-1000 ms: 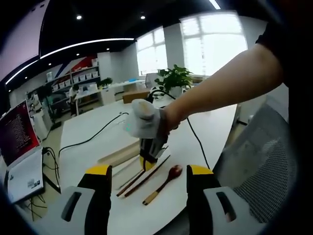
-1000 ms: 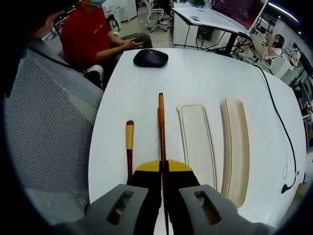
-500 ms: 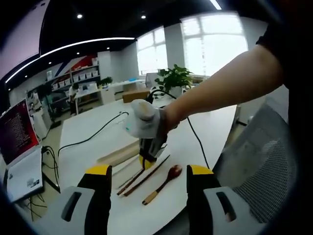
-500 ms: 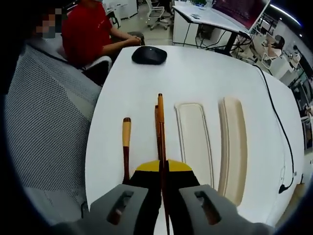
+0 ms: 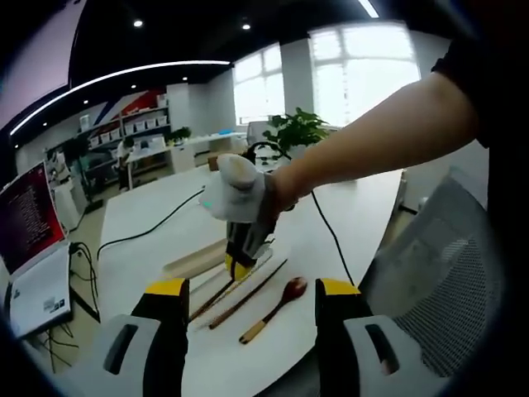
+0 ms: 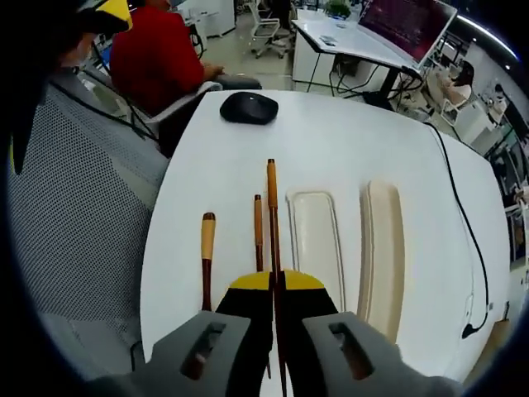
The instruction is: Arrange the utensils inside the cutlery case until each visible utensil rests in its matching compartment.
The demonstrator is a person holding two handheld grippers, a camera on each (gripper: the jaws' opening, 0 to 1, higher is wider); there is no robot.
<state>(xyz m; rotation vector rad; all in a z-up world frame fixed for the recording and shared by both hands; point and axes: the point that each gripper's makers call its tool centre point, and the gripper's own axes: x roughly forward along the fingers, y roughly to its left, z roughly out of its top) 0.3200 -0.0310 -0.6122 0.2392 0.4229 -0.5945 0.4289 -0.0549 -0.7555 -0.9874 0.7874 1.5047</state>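
My right gripper (image 6: 275,285) is clamping one chopstick (image 6: 271,217) at frame centre, beside the open case (image 6: 315,240); my left gripper (image 5: 248,302), jaws apart, is hovering at bottom, near the spoon (image 5: 274,308).

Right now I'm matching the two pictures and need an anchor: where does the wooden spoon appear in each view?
Left gripper view: the wooden spoon lies on the white table just above the gap between this view's own claw tips, bowl up and to the right.
Right gripper view: its handle shows left of the claw, beside the free chopstick.
Shared landmark: the open beige case.
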